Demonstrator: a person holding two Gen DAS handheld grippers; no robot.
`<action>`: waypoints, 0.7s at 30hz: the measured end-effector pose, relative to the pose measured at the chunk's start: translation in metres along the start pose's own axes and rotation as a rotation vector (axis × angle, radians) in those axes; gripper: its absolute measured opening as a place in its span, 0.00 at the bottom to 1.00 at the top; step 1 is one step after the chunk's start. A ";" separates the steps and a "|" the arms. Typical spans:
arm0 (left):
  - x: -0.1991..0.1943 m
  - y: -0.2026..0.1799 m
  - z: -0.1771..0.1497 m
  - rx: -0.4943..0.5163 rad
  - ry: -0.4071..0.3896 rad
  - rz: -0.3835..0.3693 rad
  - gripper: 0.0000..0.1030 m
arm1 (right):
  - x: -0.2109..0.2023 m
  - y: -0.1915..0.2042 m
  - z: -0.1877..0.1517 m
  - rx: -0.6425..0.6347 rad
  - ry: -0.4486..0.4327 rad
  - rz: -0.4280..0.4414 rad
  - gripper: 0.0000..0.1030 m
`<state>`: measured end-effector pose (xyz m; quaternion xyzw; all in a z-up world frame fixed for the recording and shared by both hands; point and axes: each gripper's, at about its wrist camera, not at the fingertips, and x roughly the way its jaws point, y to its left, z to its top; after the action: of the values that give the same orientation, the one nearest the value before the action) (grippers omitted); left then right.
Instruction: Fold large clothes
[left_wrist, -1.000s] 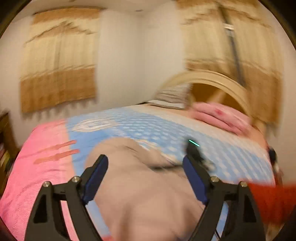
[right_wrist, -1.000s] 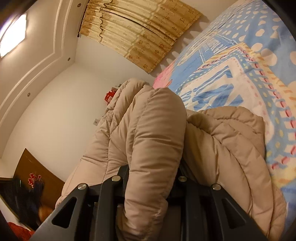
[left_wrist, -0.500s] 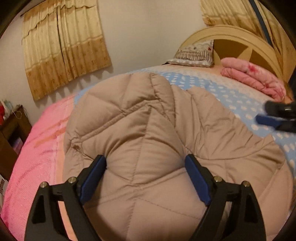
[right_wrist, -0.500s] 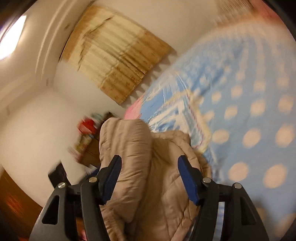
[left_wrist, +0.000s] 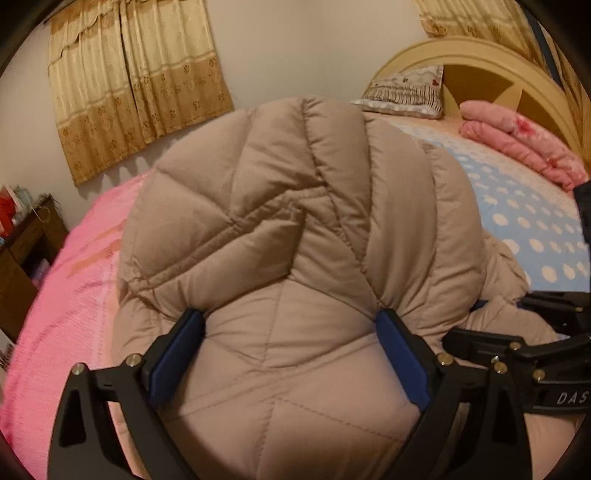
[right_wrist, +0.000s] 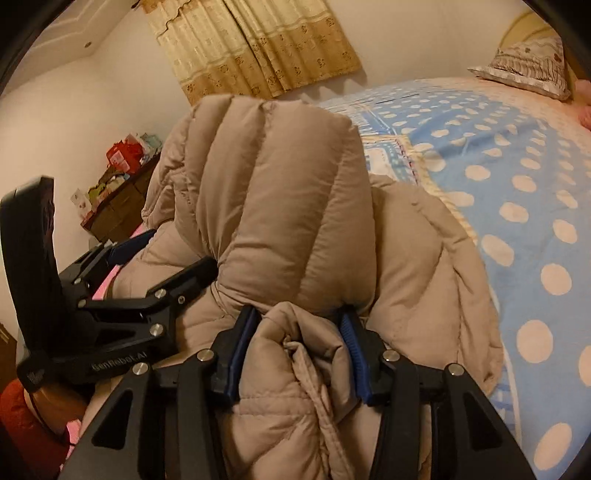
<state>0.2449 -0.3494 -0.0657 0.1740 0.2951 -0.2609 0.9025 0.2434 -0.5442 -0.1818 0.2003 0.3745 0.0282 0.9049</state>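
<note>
Right wrist view: the puffy coat (right_wrist: 280, 206) is squeezed by the right claw (right_wrist: 295, 350), just closing. Soft and light, it is best held at thick folds. The left claw (left_wrist: 291, 354) is spread wide around it, just opening.

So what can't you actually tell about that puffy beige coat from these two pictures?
- Coat: its overall shape; bunched, filling both views, lower part cut off.
- Left gripper: whether its pads press; padding bulges over them.
- Bed underneath: hidden by the coat.
- Cabinet clutter: too small.
</note>
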 end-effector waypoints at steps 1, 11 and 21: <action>0.001 -0.001 0.000 0.000 -0.005 -0.001 0.94 | 0.002 -0.002 0.001 0.006 0.010 0.012 0.45; 0.009 -0.004 0.001 -0.005 0.001 0.038 1.00 | 0.021 -0.007 0.012 0.037 0.021 -0.013 0.46; 0.002 0.001 0.000 -0.035 -0.016 0.014 1.00 | -0.068 -0.002 0.056 -0.005 -0.076 -0.029 0.47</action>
<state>0.2471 -0.3490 -0.0664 0.1579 0.2912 -0.2505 0.9097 0.2334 -0.5787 -0.1017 0.1935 0.3428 0.0082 0.9192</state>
